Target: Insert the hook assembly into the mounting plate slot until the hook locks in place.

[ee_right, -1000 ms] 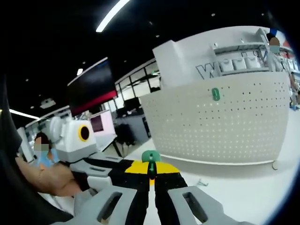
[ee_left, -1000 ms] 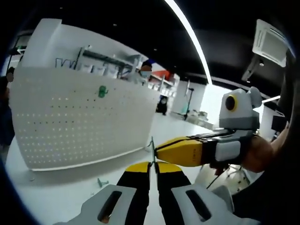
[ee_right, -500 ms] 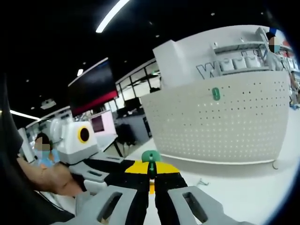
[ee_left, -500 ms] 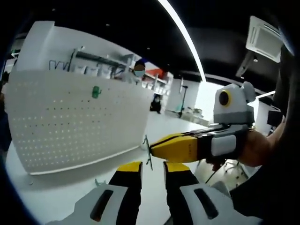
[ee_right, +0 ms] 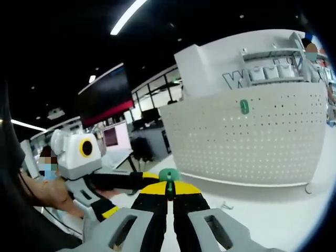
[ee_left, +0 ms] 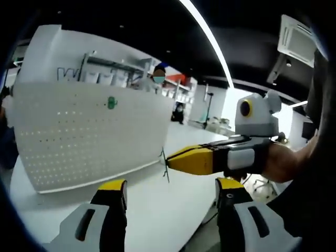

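Observation:
A white perforated mounting plate stands upright on the white table, with a green hook seated near its top. In the right gripper view the plate and that hook show at the right. My right gripper is shut on a hook assembly with a green head. Seen from the left gripper view, the right gripper comes in from the right, with the assembly's thin metal part at its yellow tips. My left gripper stands wide open below it, holding nothing.
A small loose part lies on the table before the plate's base. The table edge runs close by on the right in the left gripper view. Shelving and a person stand behind the plate. My left gripper enters the right gripper view from the left.
My left gripper has opened wide and let go of the hook assembly, which stays in the right gripper. The right gripper has held its place.

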Tool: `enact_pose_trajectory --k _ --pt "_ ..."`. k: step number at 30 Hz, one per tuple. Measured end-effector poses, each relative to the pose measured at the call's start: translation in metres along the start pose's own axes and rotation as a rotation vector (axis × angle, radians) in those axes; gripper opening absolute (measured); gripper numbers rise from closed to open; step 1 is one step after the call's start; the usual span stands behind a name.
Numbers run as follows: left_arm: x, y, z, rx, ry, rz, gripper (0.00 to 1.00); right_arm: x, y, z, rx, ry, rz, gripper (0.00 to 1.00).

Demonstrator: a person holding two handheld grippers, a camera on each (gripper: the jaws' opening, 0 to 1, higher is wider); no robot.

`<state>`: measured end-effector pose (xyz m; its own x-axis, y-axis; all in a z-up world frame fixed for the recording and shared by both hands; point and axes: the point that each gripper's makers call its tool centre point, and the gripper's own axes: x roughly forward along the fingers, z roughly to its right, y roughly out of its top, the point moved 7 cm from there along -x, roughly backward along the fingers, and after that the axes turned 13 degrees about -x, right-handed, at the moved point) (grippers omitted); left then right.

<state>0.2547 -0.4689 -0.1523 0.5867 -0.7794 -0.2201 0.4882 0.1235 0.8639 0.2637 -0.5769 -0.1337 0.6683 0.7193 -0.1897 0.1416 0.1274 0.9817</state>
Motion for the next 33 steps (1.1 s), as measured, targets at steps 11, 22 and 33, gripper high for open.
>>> enact_pose_trajectory --k 11,22,33 --pt "-0.007 0.004 0.010 -0.035 -0.028 0.032 0.96 0.003 0.003 0.002 -0.015 0.005 0.001 0.00" --pt "-0.016 0.012 0.013 -0.034 -0.019 0.065 1.00 0.009 0.006 0.007 -0.047 -0.012 0.006 0.00" --pt "-0.020 0.018 0.013 -0.020 0.005 0.092 1.00 0.013 0.017 0.037 -0.080 -0.090 0.035 0.00"
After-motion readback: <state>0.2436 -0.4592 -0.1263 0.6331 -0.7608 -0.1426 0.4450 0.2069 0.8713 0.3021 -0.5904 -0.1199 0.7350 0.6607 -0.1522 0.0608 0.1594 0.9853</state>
